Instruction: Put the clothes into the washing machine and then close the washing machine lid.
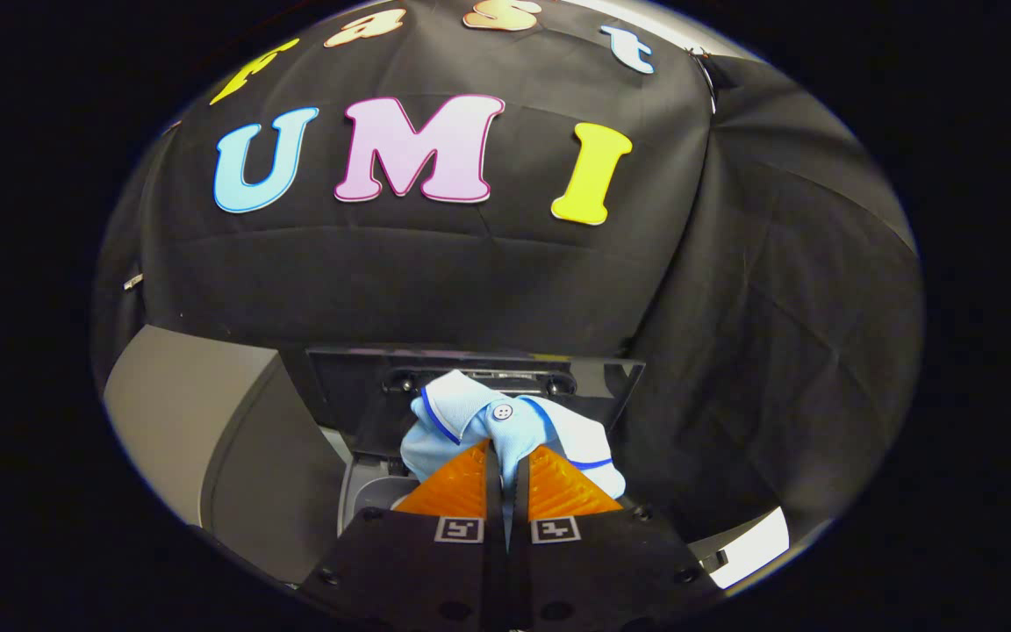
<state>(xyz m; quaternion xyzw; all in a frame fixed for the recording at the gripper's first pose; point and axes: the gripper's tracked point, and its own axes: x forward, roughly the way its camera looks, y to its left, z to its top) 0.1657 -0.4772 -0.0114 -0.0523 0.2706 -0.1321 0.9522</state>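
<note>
Gripper (505, 452) clenched on light blue garment (470, 412), both fingers pressing a fold, garment bunched above washing machine (233, 439), raised dark lid (356, 386) just behind garment, booth wall beyond.

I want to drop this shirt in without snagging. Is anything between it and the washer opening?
Nothing visible blocks it. The claw is shut on the light blue shirt, which bunches just ahead of the fingers. The washing machine lid stands raised behind it, and the opening's rim shows below the shirt, though the fingers hide most of the opening.
</note>
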